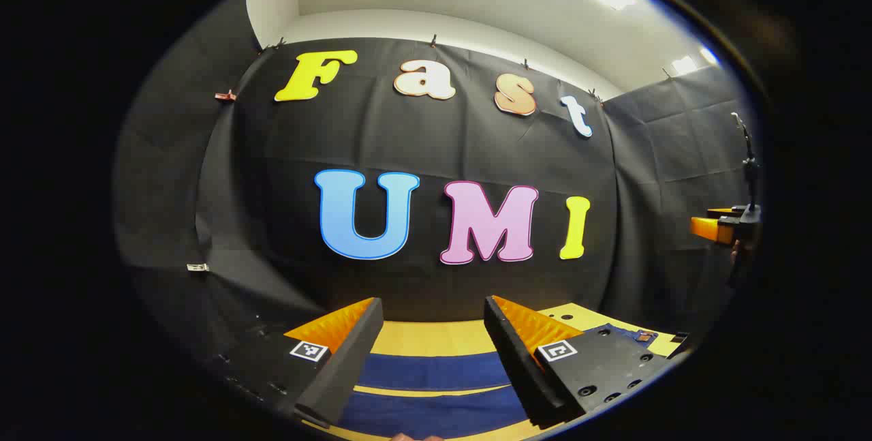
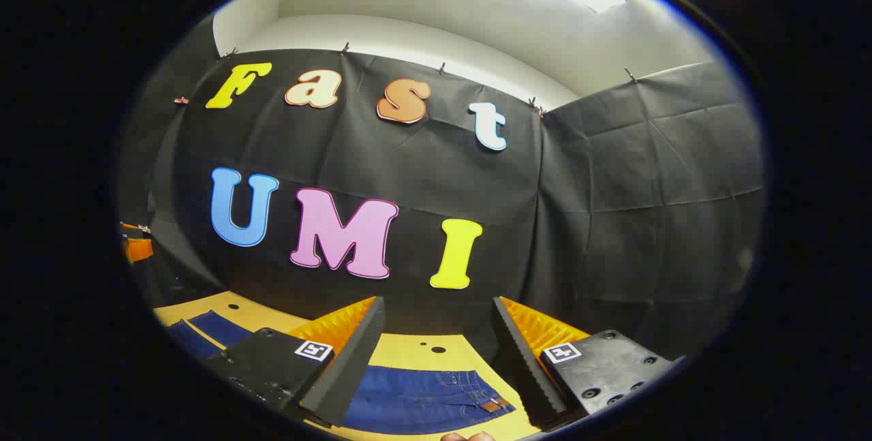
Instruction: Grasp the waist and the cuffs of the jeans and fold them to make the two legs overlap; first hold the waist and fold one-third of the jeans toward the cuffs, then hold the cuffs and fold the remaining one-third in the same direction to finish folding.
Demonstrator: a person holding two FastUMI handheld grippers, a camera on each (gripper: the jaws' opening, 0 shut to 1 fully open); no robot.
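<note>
Below both grippers, the jeans (image 2: 422, 397) lie flat on the yellow table (image 2: 422, 345), not yet grasped. The waist end, with its small brown leather patch (image 2: 492, 405), sits under the right gripper (image 2: 436, 359), whose jaws stand wide apart and hold nothing. The two legs (image 1: 436, 390) run as blue bands under the left gripper (image 1: 432, 359), whose jaws are equally spread and empty. Both tools hover well above the denim and look towards the booth wall rather than down at it. The likely risk is a blind descent: with so little cloth in sight, a finger could pinch only the top layer at the waist, or catch one leg and miss the other, so the legs would not overlap squarely. Uneven lifting by the two hands could also skew the fold. No writing on the leather patch can be read at this size; the square black-and-white markers (image 2: 313, 350) on the fingers carry patterns, not words.
</note>
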